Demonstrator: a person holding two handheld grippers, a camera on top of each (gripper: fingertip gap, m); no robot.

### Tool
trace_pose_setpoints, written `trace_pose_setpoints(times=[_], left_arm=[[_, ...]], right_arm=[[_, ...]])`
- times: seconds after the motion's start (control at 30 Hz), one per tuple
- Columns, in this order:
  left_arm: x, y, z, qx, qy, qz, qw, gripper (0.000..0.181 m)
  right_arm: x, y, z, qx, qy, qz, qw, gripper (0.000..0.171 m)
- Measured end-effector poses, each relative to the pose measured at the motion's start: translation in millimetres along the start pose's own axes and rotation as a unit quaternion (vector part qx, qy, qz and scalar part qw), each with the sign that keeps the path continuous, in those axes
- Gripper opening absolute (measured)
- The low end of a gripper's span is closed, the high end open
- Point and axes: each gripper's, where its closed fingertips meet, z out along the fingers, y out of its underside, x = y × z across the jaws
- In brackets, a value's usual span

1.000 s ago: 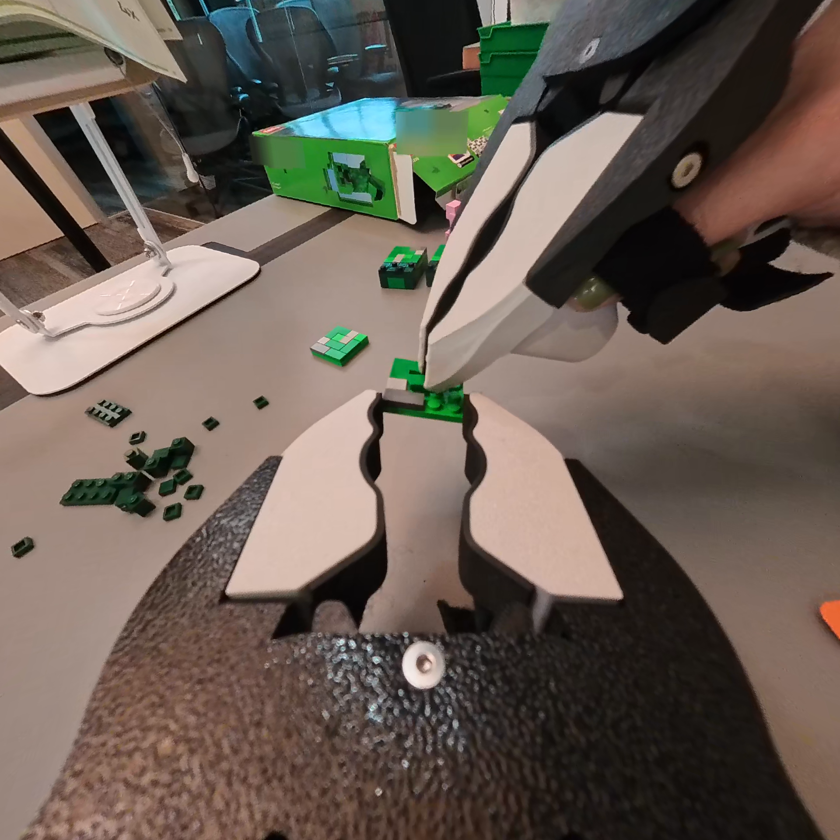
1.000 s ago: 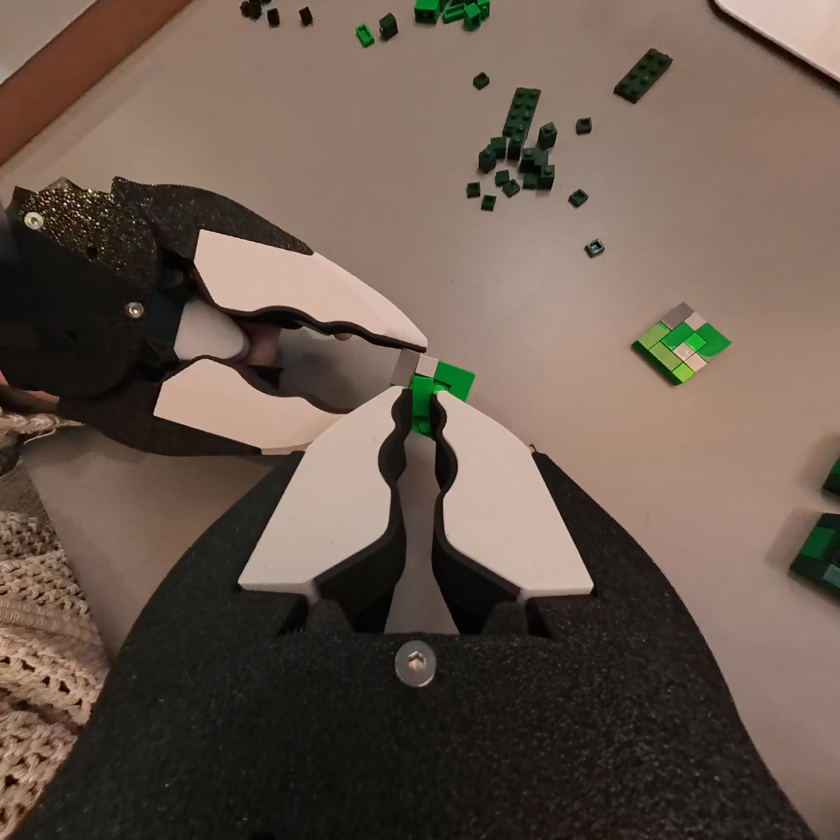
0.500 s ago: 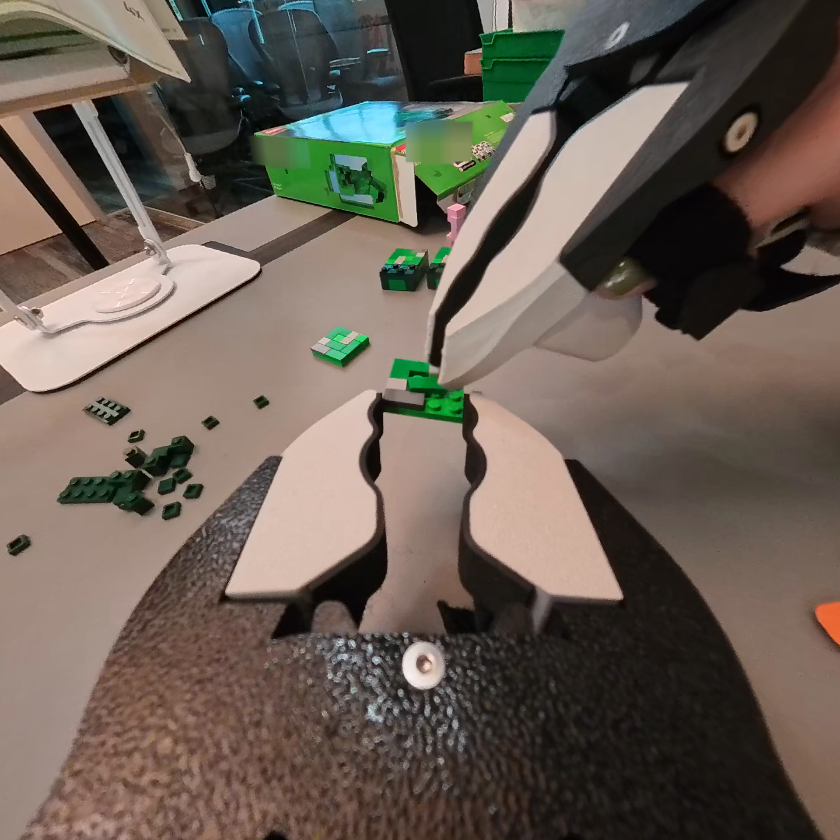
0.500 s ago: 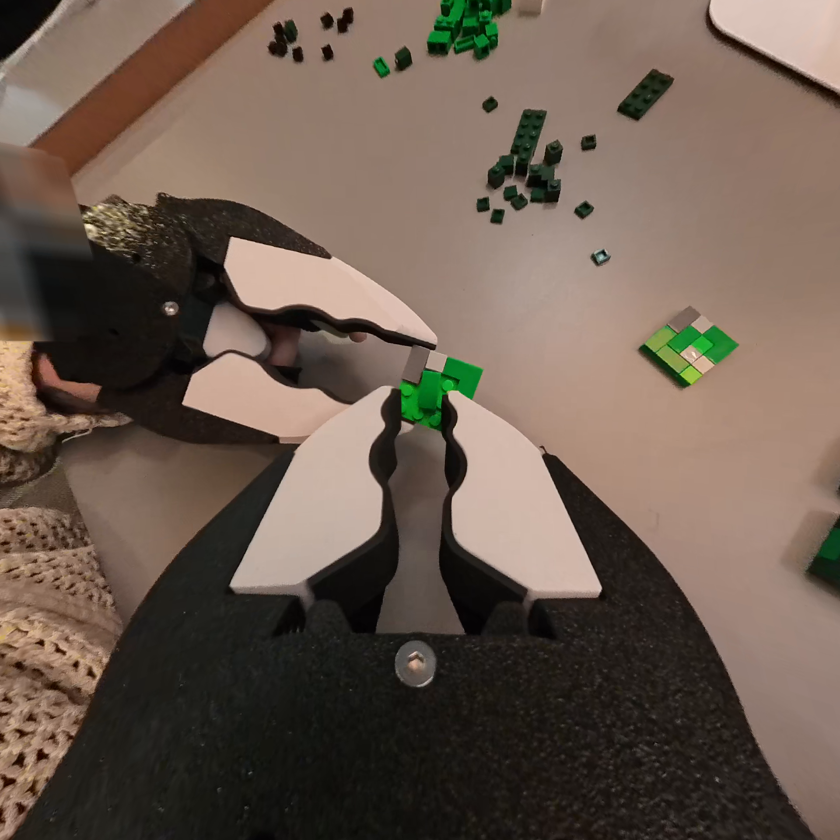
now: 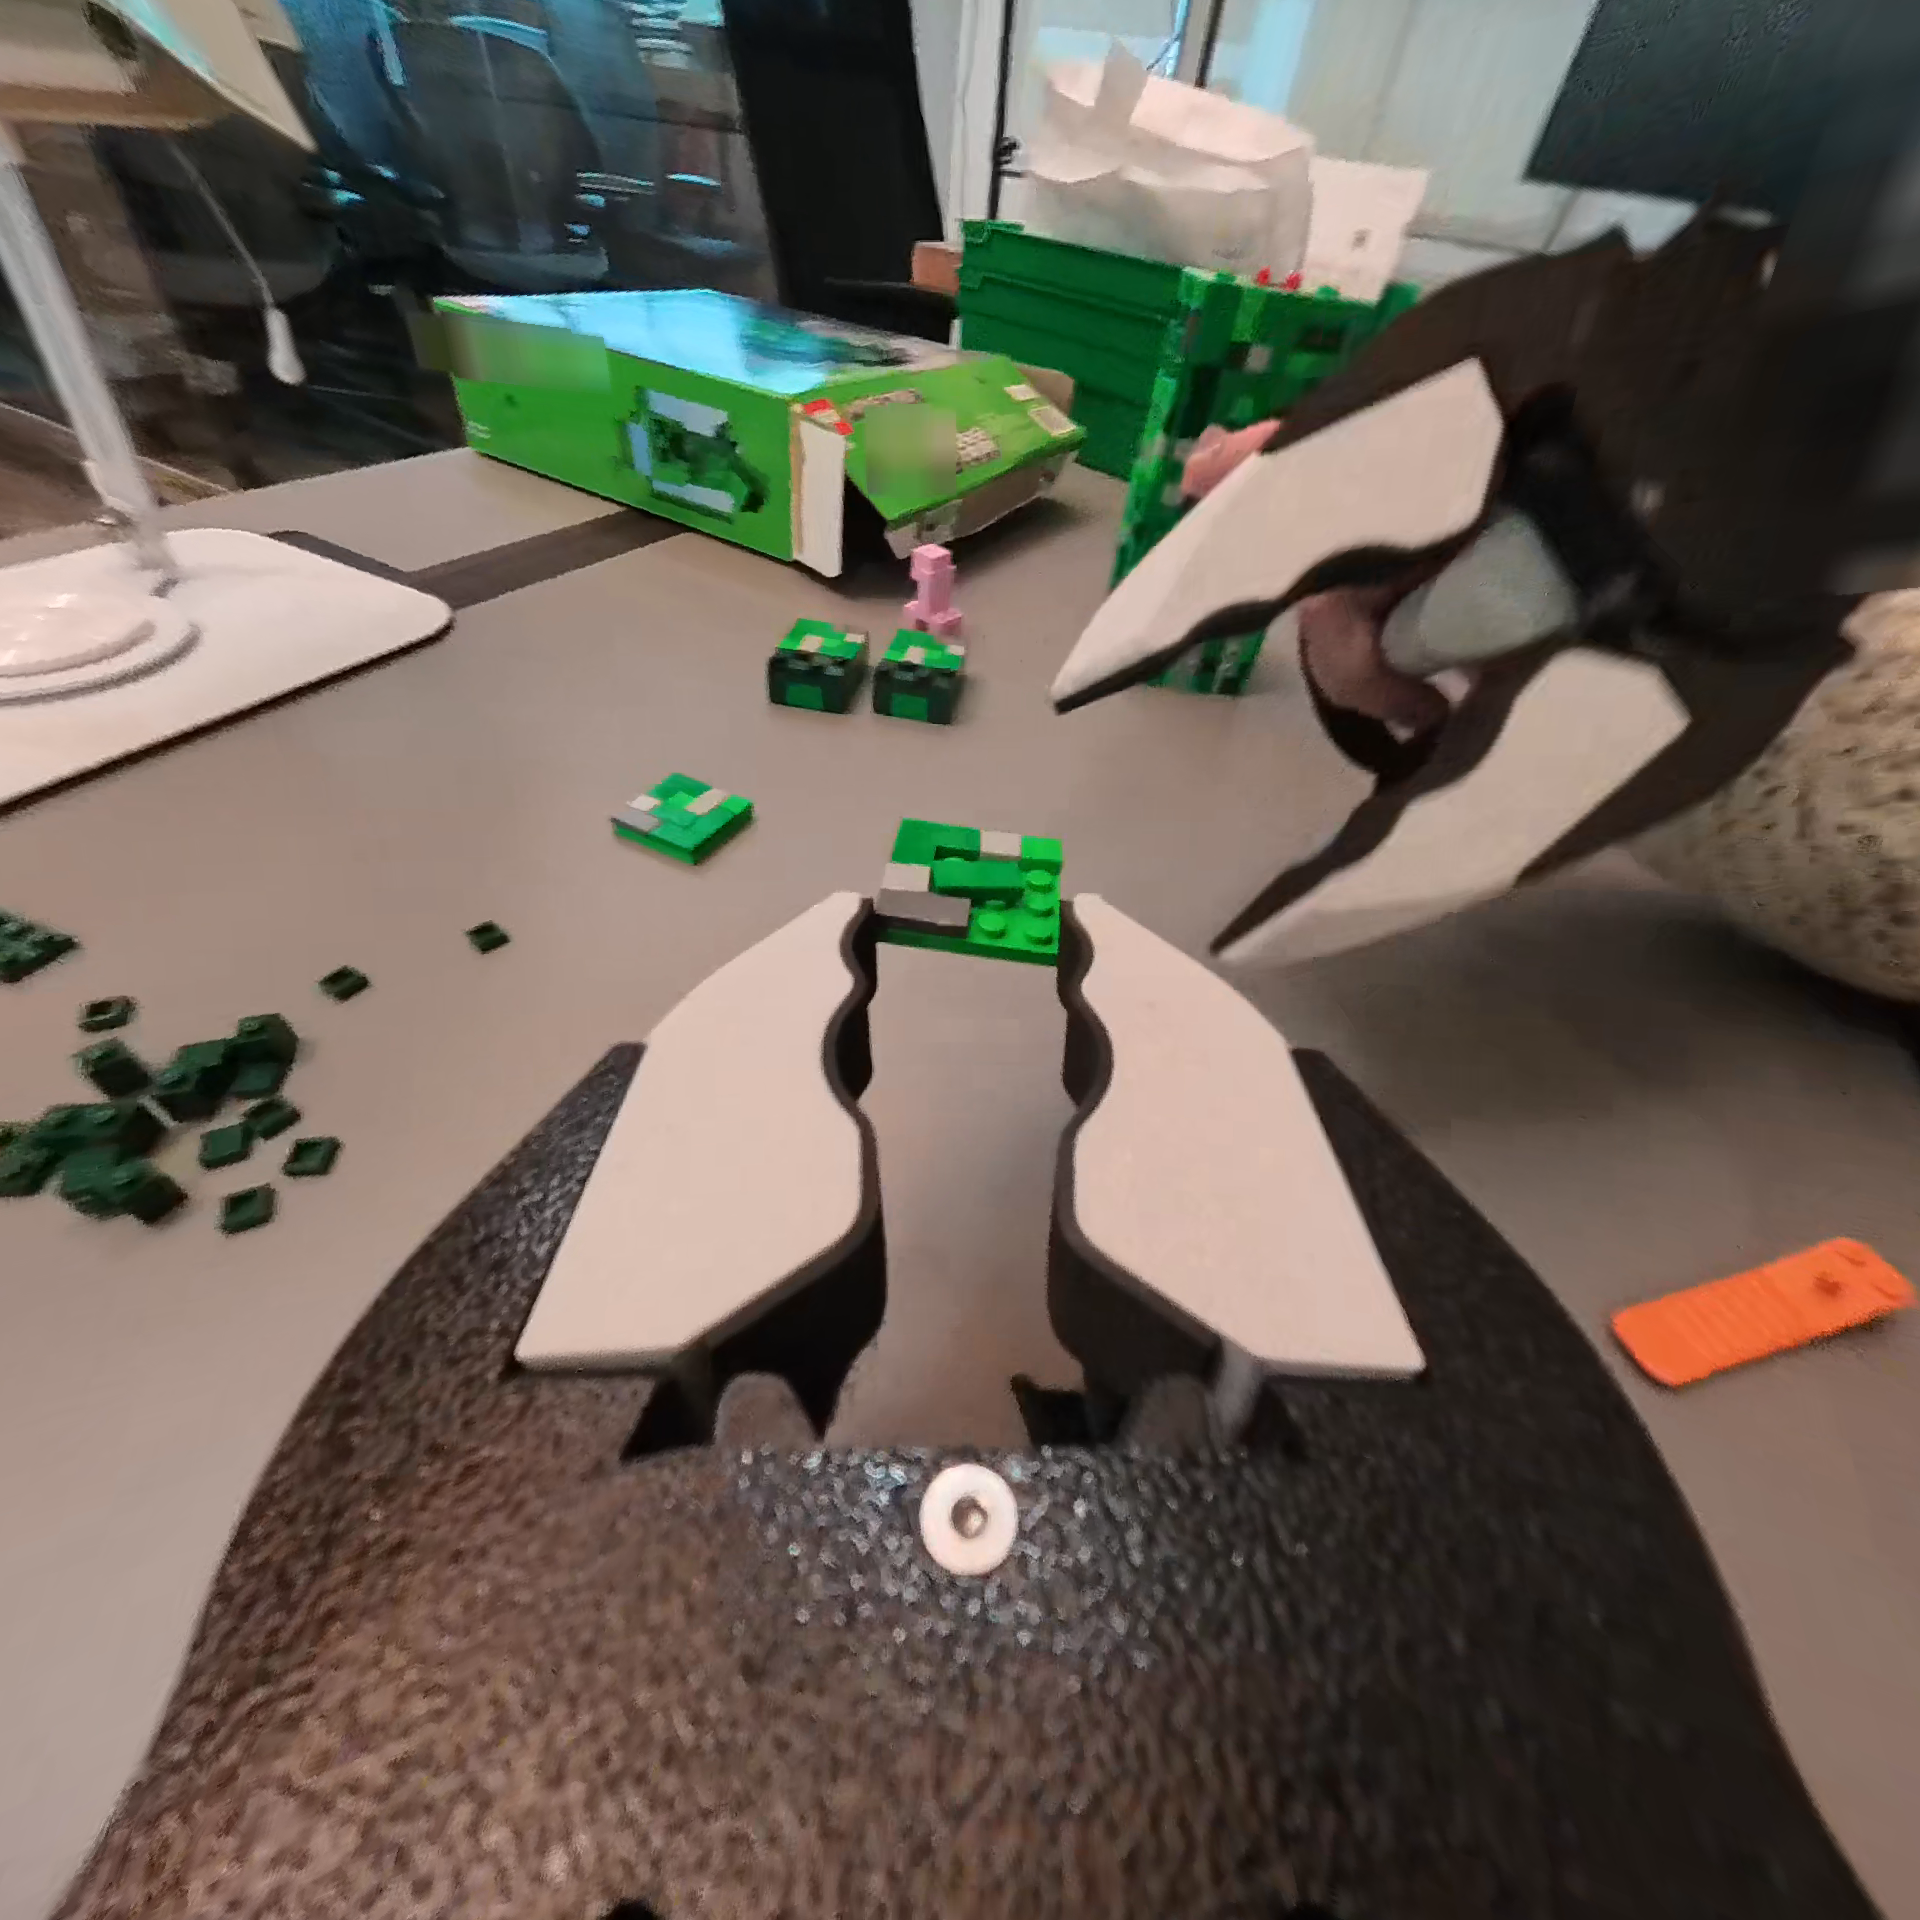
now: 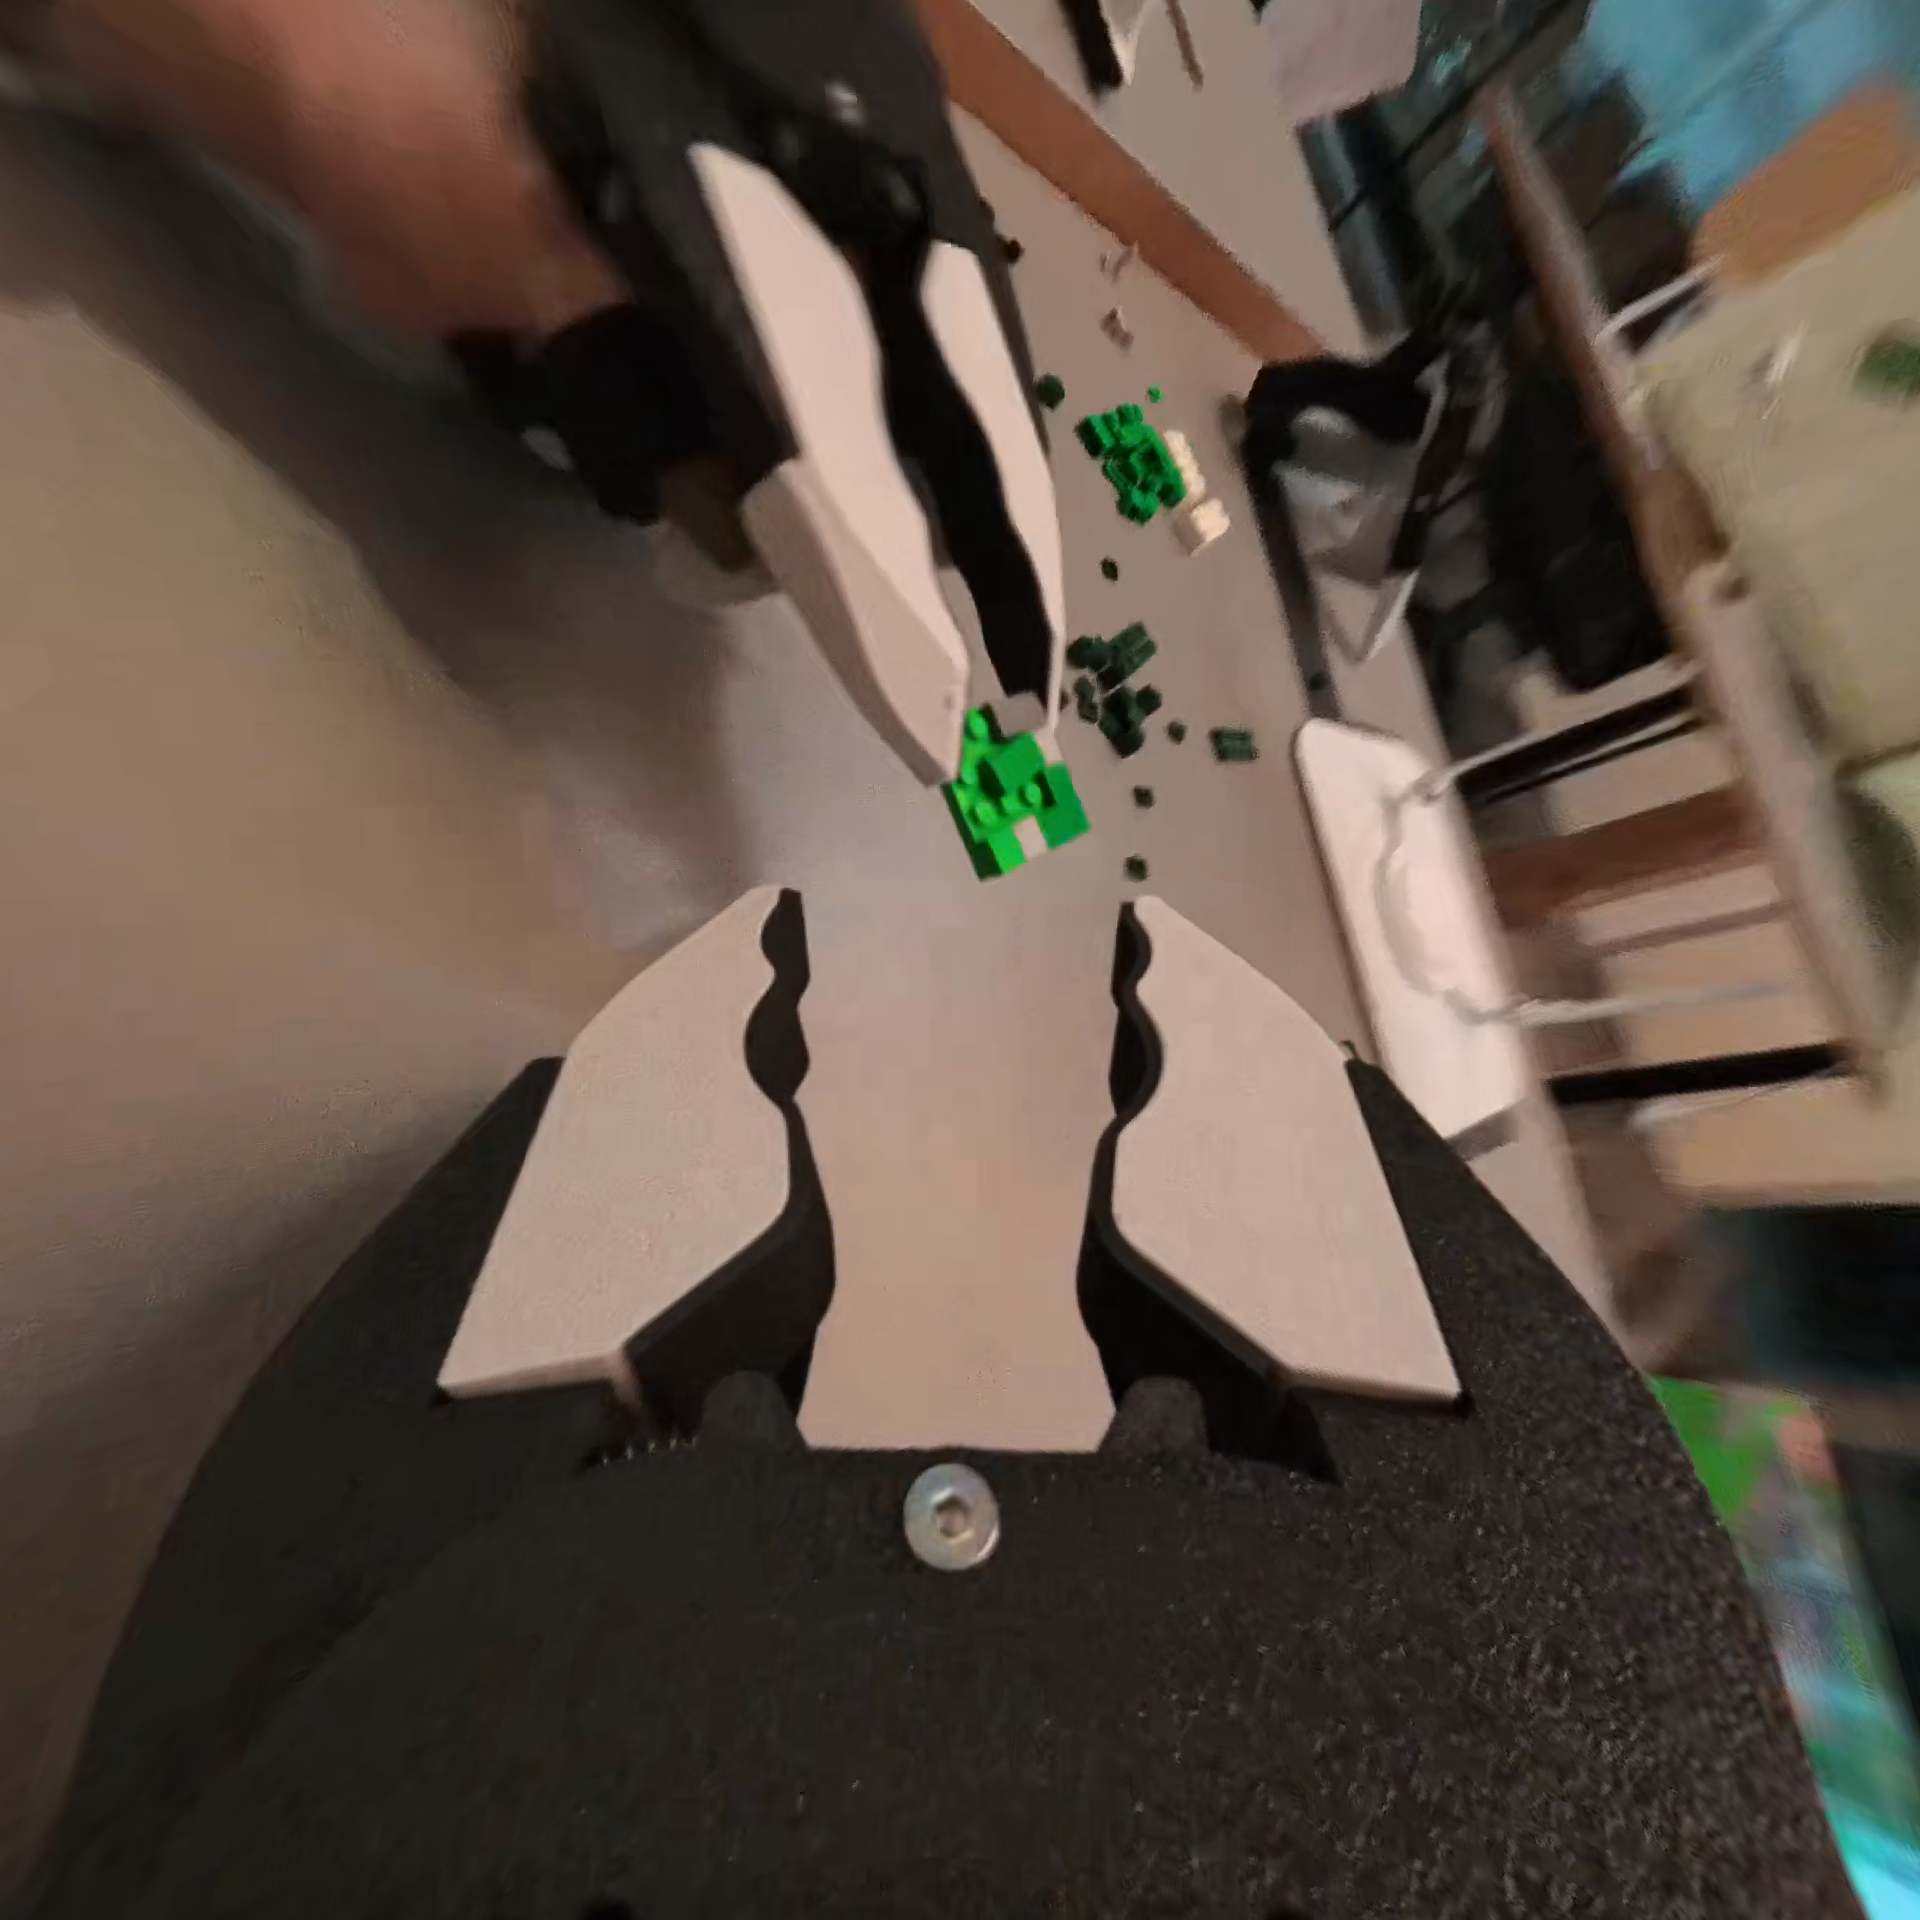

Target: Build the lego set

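My left gripper [image 5: 971, 916] is shut on a bright green lego plate [image 5: 977, 894], with both fingertips pressed on its side edges, close to the grey table [image 5: 520, 935]. The plate carries grey and green tiles, and several studs show bare. My right gripper [image 6: 961, 914] is open and empty, drawn back from the plate [image 6: 1013, 805]. In the left wrist view it [image 5: 1138, 826] hangs wide open to the right of the plate. The right wrist view shows the left gripper [image 6: 997, 743] clamping the plate from beyond.
A finished green tile square [image 5: 681, 816], two dark green cubes [image 5: 868, 670], a pink figure [image 5: 932, 587], a green box [image 5: 727, 436] and a tall green build [image 5: 1195, 416] stand behind. Loose dark green pieces [image 5: 145, 1122] lie left, an orange separator [image 5: 1756, 1309] right, a white lamp base [image 5: 156, 644] far left.
My right gripper opened, left its small green piece on the plate and swung away up and to the right. My left gripper kept its hold on the plate.
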Motion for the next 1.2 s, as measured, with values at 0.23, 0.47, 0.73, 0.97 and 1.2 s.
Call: trace_pose_setpoints(times=[0.23, 0.47, 0.73, 0.97, 1.2], left_arm=[[15, 4, 4, -0.007, 0.058, -0.029, 0.998, 0.032], [15, 4, 4, -0.008, 0.064, -0.036, 0.997, 0.032], [16, 6, 5, -0.014, 0.064, -0.049, 0.997, 0.033], [18, 9, 7, -0.026, 0.06, -0.042, 0.997, 0.033], [22, 10, 8, -0.031, 0.081, -0.063, 0.994, 0.033]], right_arm=[[-3, -8, 17, -0.015, 0.104, -0.204, 0.973, 0.037], [-2, -4, 22, -0.032, 0.132, -0.241, 0.961, 0.025], [1, -4, 21, -0.06, 0.146, -0.27, 0.95, 0.011], [0, -1, 19, -0.11, 0.141, -0.334, 0.926, 0.009], [-2, 0, 16, -0.118, 0.103, -0.367, 0.917, 0.008]])
